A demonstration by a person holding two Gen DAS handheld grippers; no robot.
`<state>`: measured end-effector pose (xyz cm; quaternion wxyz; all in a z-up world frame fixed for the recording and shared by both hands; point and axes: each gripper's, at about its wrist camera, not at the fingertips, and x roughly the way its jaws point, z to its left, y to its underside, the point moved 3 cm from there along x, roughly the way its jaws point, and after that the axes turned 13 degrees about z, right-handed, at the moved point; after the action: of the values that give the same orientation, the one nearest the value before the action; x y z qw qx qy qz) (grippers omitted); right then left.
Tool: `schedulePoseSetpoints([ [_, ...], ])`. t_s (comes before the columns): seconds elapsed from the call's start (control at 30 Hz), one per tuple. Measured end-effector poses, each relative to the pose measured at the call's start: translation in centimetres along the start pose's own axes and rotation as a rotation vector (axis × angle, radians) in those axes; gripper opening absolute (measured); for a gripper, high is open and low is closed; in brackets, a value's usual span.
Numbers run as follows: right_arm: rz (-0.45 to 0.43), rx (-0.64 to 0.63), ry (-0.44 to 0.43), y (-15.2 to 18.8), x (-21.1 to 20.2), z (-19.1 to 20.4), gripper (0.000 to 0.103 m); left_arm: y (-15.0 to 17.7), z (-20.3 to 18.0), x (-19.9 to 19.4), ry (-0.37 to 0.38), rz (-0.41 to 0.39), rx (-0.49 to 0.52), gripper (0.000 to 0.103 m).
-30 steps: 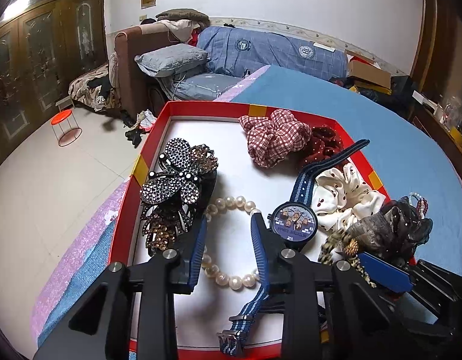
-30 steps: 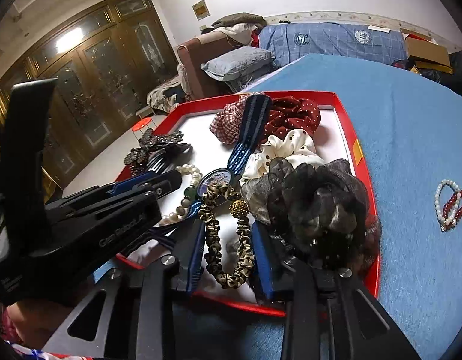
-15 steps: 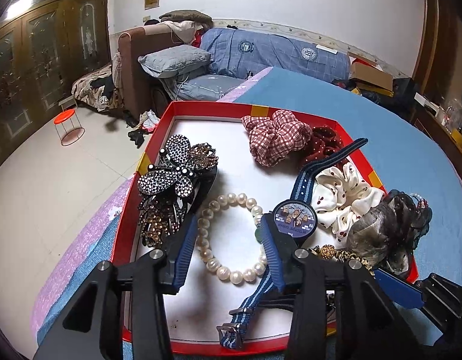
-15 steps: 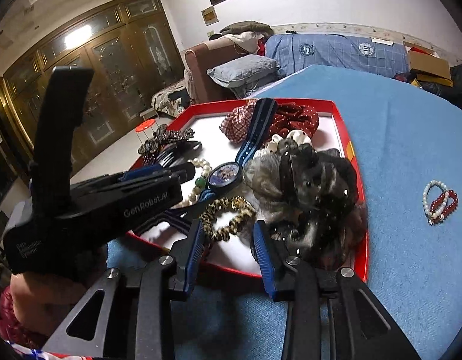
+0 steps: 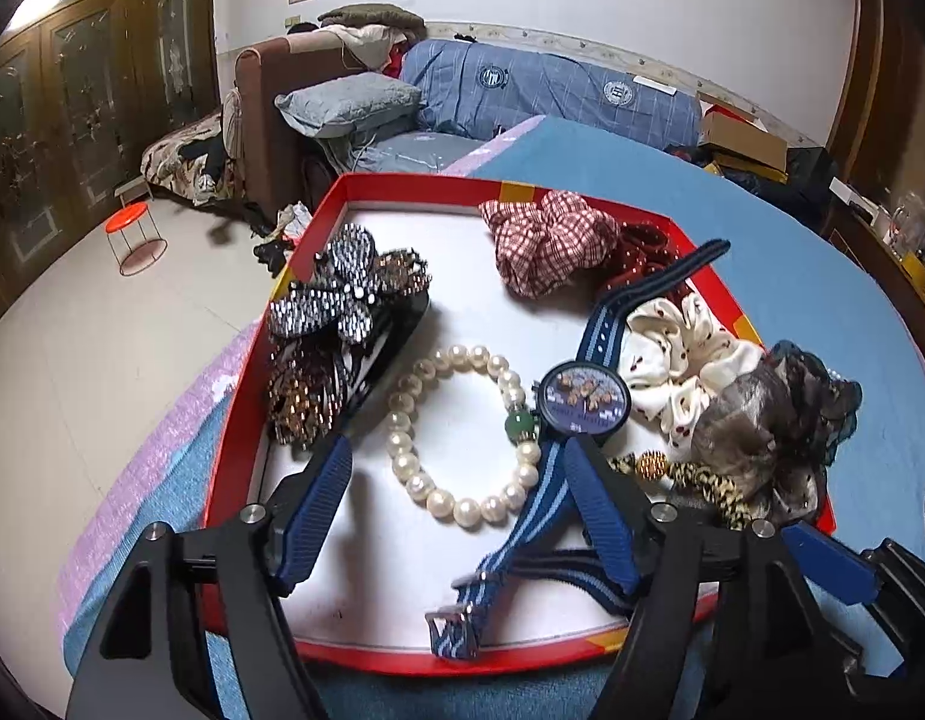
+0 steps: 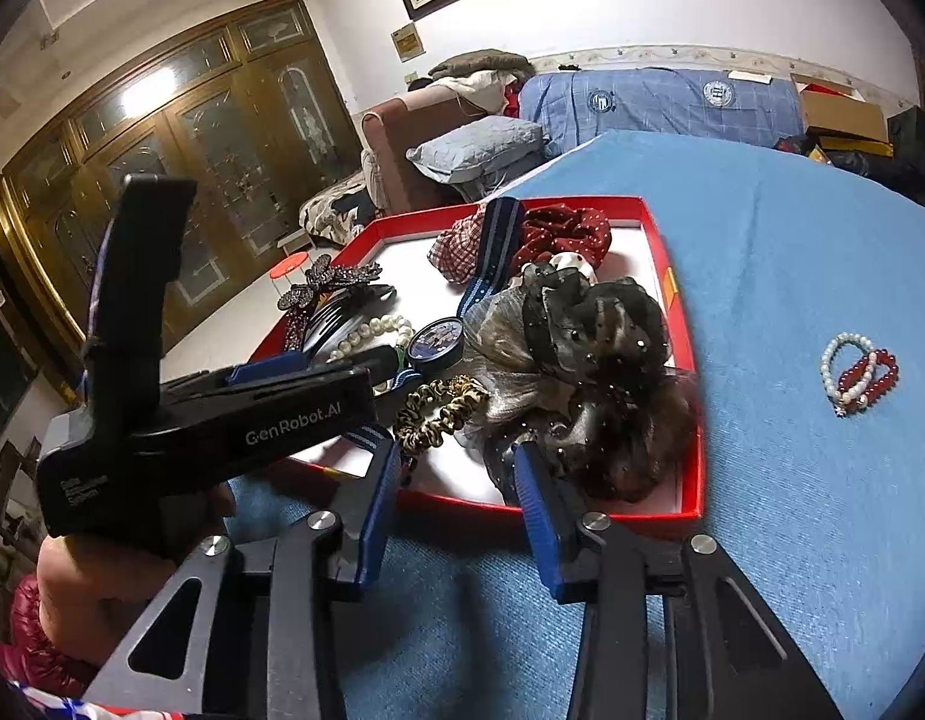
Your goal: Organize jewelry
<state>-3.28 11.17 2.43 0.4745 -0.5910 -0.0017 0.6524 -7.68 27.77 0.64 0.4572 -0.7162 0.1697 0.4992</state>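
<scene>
A red tray (image 5: pixel 240 396) holds the jewelry. My left gripper (image 5: pixel 456 447) hangs over its near end with the jaws opening. A white pearl bracelet (image 5: pixel 441 501) lies flat between them, untouched by the pads. Beside it lies a blue-strapped watch (image 5: pixel 585 399). My right gripper (image 6: pixel 456 456) sits just outside the tray's near rim (image 6: pixel 690 420), jaws opening and empty. A leopard-print scrunchie (image 6: pixel 441 408) lies in the tray just beyond its fingertips, next to a black mesh scrunchie (image 6: pixel 588 354).
The tray also holds rhinestone butterfly hair clips (image 5: pixel 336 300), a plaid scrunchie (image 5: pixel 546 240), a dark red scrunchie (image 6: pixel 564 228) and a white dotted scrunchie (image 5: pixel 684 354). Pearl and red bead bracelets (image 6: pixel 858 372) lie on the blue tablecloth, right of the tray. A sofa stands behind.
The left jaws have spread apart from the pearl bracelet, which now rests on the tray. The right gripper let the leopard scrunchie drop into the tray, drew back and widened.
</scene>
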Motion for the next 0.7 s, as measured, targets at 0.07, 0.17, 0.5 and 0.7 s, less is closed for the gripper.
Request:
schedulePoseSetpoints([
  [0.07, -0.008, 0.002, 0.007, 0.2, -0.3, -0.1, 0.050, 0.6, 0.0, -0.1, 0.009, 0.005, 0.001, 0.077],
  [0.17, -0.044, 0.013, 0.030, 0.7, -1.3, -0.3, 0.051, 1.6, 0.3, -1.0, 0.015, -0.025, -0.012, 0.082],
  [0.5, -0.232, 0.041, 0.166, 3.6, -6.2, -0.2, 0.089, 6.5, -0.2, -7.0, -0.052, -0.174, -0.014, 0.103],
  [0.7, -0.256, 0.087, 0.151, 5.2, -7.6, -1.2, 0.092, 9.0, 0.3, -8.0, -0.119, -0.159, -0.091, 0.103],
])
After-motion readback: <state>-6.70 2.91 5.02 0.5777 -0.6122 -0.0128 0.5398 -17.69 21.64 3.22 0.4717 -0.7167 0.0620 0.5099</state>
